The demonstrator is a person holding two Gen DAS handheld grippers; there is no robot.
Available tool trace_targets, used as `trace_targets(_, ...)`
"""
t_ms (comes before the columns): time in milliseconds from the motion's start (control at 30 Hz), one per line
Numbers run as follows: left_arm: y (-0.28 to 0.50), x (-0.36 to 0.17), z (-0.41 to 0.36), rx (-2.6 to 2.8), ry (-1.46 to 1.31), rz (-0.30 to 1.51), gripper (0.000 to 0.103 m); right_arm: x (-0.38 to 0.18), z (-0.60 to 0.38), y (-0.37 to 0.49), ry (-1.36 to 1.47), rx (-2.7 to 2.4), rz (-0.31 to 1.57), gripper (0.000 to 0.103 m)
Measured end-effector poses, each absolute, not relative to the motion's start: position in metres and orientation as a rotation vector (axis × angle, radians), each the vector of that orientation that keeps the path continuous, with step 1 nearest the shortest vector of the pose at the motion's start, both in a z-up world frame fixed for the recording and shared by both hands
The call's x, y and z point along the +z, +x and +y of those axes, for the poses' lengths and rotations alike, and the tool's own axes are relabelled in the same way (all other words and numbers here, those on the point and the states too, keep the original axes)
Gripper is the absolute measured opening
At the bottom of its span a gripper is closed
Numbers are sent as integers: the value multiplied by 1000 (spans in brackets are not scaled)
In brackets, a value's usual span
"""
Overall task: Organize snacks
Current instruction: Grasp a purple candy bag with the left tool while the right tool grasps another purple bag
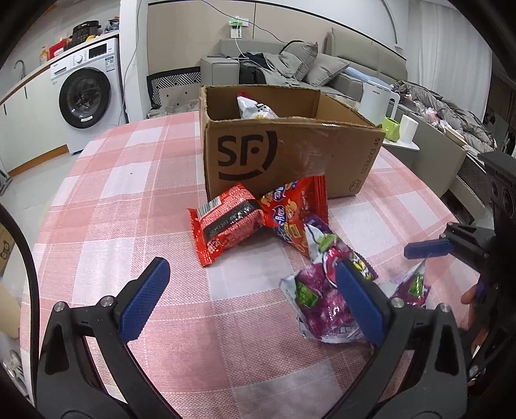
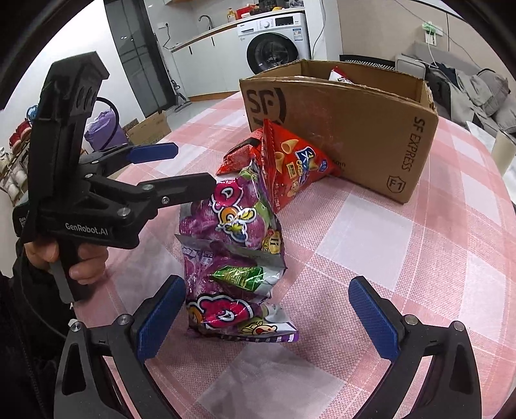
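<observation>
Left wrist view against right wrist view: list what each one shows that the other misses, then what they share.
Only the left wrist view shows the white kettle, the green mug, and the red noodle packet lying in full.

Only the right wrist view shows the hand gripping the left gripper, the kitchen tap, and the chip bag printed with cones.

Both show the SF cardboard box with one bag inside, the purple snack bags, the pink checked tablecloth, the washing machine, and both grippers open.
</observation>
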State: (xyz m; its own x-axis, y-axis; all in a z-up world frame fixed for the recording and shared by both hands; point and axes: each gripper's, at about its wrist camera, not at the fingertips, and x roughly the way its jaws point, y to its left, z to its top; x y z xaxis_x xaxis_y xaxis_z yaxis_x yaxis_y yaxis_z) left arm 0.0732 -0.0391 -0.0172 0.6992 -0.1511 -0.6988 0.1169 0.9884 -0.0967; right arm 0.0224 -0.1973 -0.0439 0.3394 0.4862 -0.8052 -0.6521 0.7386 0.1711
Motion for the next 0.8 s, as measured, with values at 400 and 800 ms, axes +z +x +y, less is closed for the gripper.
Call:
trace_targets(400,72,-25,-52,-191,-2,801,102,-47,-227,34,-161,731,1003,103)
trace_targets(800,67,-33,-72,-280,33,828,102,-45,-236,47,-127,706,979,102)
